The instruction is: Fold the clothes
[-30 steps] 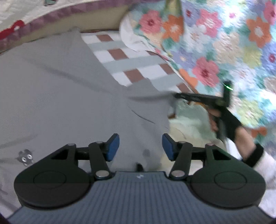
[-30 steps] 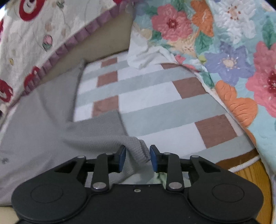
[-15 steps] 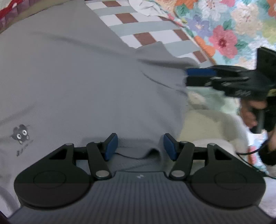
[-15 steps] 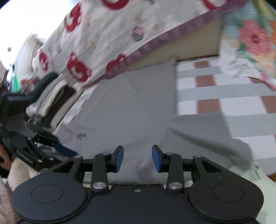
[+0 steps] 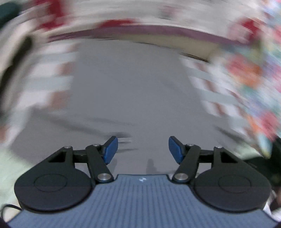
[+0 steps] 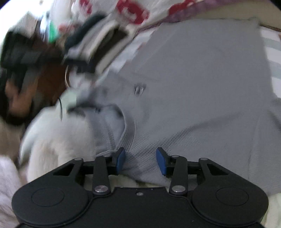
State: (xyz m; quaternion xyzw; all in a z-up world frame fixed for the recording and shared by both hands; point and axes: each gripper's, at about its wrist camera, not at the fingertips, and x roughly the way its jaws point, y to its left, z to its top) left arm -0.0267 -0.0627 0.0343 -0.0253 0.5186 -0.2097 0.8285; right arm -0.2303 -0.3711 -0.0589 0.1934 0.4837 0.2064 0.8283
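A grey polo shirt lies spread on the bed, badly blurred in the left wrist view. My left gripper hovers over its near part, jaws opening, with nothing between the blue pads. In the right wrist view the same shirt shows its collar and a small chest logo. My right gripper sits just over the fabric beside the collar, jaws opening; the pads do not press on the cloth. A blurred hand holds the other gripper at the upper left.
A checked sheet shows on both sides of the shirt. A floral quilt lies to the right, red-and-white bedding at the back. A stack of folded clothes and pale fluffy fabric lie left of the shirt.
My right gripper has let go of the grey sleeve and swung left to the collar, jaws wider. My left gripper has swung fast across the shirt, and its jaws have spread.
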